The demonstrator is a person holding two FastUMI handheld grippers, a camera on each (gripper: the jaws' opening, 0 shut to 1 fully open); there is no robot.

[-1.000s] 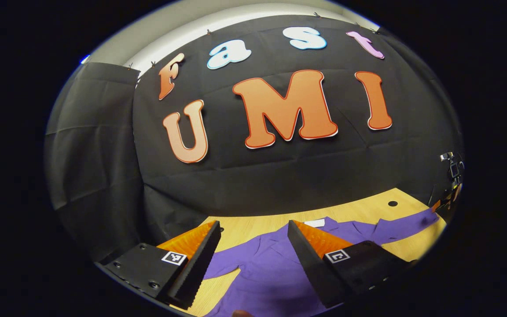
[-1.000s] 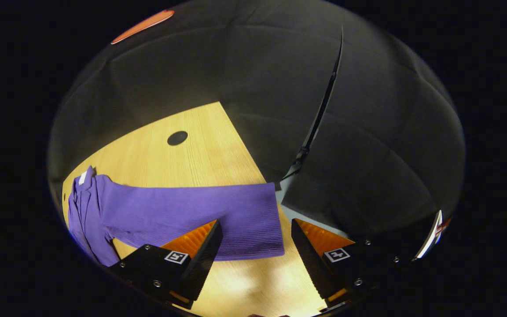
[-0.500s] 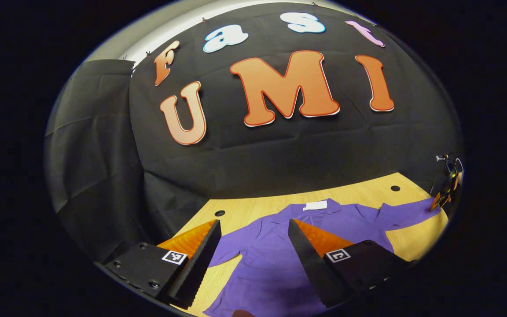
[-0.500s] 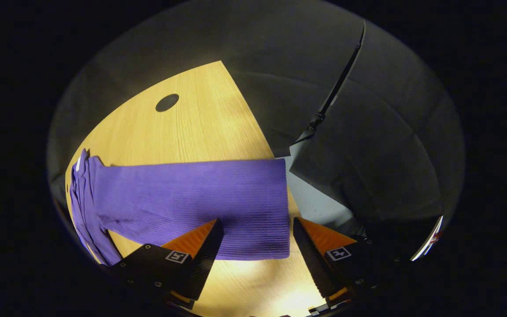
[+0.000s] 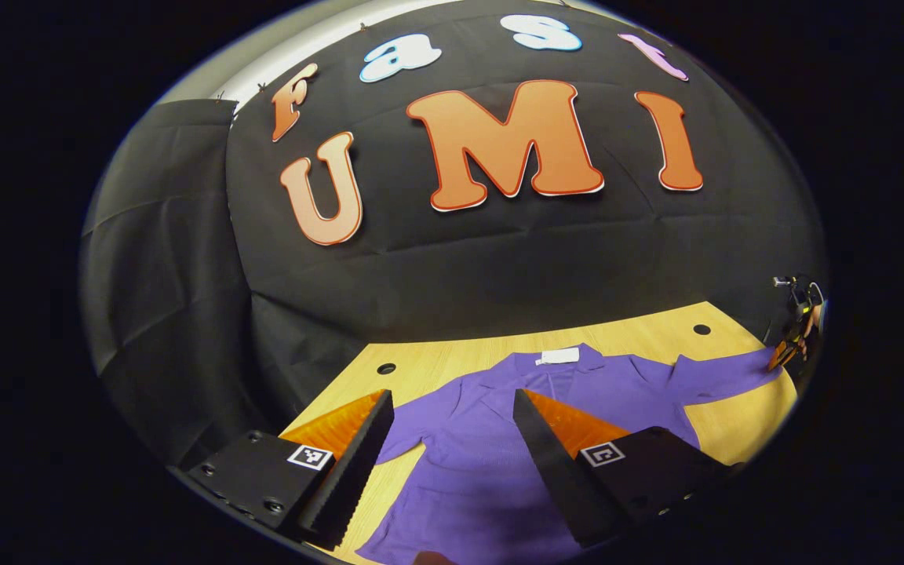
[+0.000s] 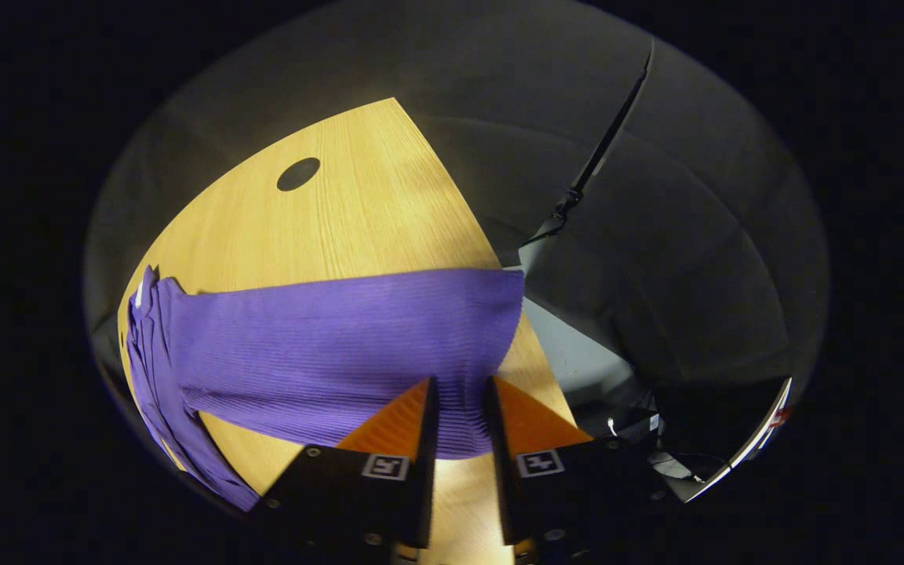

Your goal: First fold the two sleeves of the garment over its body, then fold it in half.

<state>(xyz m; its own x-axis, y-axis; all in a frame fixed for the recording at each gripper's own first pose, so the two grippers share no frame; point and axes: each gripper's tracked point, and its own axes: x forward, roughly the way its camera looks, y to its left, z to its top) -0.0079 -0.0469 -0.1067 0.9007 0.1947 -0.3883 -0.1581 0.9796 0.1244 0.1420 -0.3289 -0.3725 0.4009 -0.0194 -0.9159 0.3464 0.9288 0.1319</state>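
Right gripper (image 6: 458,392): jaws narrowed, clamping the purple garment's (image 5: 499,439) sleeve (image 6: 342,345) cuff. Left gripper (image 5: 452,416): jaws wide, above the garment's body. Desk (image 6: 358,212) near edge cut off.

Purple ribbed garment (image 5: 491,439) lies flat, sleeve (image 6: 342,345) outstretched

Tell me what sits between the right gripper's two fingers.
In the right gripper view, the cuff end of the purple sleeve sits between the right gripper fingers, which have closed in on the ribbed fabric near its edge, above the wooden table.
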